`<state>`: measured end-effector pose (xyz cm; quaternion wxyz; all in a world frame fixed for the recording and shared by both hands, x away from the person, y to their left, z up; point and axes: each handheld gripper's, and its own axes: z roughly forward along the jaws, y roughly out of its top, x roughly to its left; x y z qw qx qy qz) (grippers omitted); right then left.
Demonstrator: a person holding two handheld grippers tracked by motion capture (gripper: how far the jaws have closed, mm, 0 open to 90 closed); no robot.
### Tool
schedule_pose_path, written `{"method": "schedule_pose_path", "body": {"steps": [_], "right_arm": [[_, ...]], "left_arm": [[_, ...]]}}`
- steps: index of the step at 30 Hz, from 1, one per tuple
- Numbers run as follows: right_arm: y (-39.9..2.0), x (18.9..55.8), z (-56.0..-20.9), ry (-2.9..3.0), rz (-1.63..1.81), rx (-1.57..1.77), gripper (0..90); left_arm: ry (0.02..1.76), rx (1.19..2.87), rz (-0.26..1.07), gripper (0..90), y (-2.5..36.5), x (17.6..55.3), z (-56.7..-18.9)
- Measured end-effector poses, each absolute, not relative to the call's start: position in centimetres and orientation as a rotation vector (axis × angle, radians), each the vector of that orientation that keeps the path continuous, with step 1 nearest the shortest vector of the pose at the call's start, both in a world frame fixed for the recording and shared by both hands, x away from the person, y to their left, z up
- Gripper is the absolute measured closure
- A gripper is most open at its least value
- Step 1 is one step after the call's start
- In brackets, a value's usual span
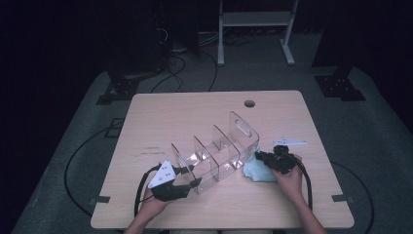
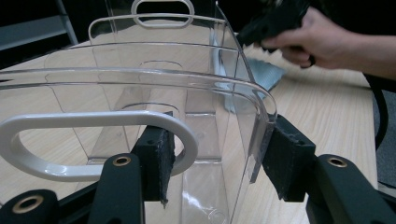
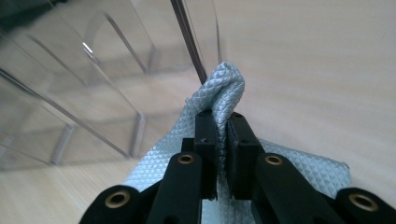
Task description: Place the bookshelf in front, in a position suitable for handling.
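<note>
1. So, the clear acrylic organizer point(image 1: 214, 156) sits near the middle of the table point(image 1: 204, 105), running diagonally from near-left to far-right, with upright dividers and a handle cutout in each end panel.
2. Just beside its far-right end, the light blue cloth point(image 1: 257, 170) lies on the wood, touching the rack's corner or very nearly.
3. From above, the left gripper point(image 1: 187, 176) is at the near-left end panel, but you can't make out the grip. The left gripper view sorts that out: its pads point(image 2: 156, 161) are clamped on that panel's right part, one pad through the white-rimmed cutout point(image 2: 93, 144), the other on the outside edge.
4. The right gripper point(image 1: 260, 157) looks like a dark blob over the cloth from above. In the right gripper view, the jaws are nearly together, pinching a bunched fold of the quilted cloth point(image 3: 224, 93) right next to the rack's wall point(image 3: 191, 42).
5. The left gripper view also catches the right hand point(image 2: 322, 39) farther off.
</note>
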<state>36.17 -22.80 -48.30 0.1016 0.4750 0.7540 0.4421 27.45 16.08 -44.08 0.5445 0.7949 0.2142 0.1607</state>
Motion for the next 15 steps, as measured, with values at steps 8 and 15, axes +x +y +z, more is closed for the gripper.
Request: {"method": "schedule_pose_path", "body": {"steps": [8,15], "right_arm": [[-23.0,35.9,-47.1,2.193,1.356,1.381,83.7],[-22.3,36.4,-49.0,2.264,1.277,1.428,83.7]], "left_arm": [[0.514,1.894,0.378,47.3,15.8,27.0,-44.0],[0.526,1.902,0.377,47.2,15.7,26.5,-43.9]]}}
